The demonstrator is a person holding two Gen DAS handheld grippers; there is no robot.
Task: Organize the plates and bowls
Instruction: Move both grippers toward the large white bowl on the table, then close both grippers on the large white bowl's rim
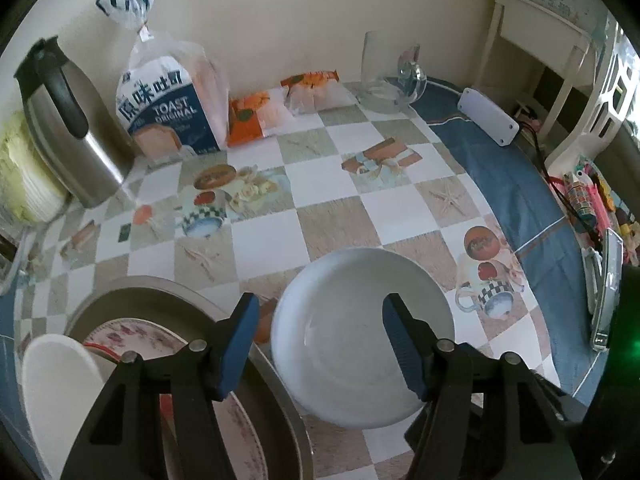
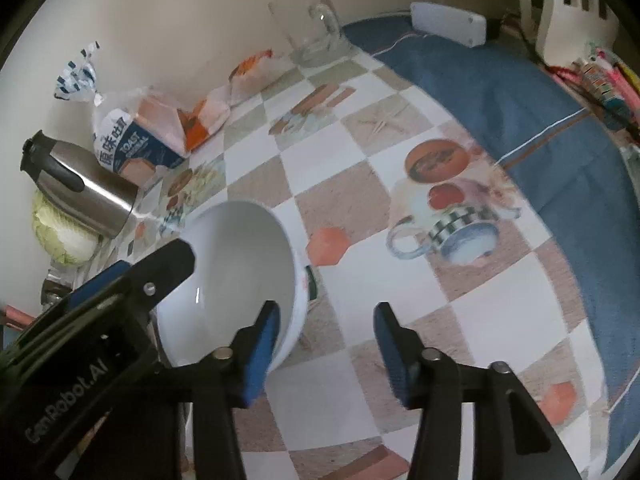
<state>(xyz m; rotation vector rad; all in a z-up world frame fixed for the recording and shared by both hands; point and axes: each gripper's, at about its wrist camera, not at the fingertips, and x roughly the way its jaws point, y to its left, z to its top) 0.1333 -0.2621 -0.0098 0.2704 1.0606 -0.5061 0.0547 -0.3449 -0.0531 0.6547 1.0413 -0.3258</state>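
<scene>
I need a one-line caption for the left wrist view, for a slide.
Open left gripper above a white bowl on the checkered tablecloth, beside a metal basin holding a floral plate.

A bowl [image 1: 362,336] sits on the table [image 1: 328,216], right of a basin [image 1: 280,396] holding plates [image 1: 240,420].

My left tongs [image 1: 318,334] gape above the white bowl [image 1: 362,336], just right of the metal basin [image 1: 192,300].
</scene>
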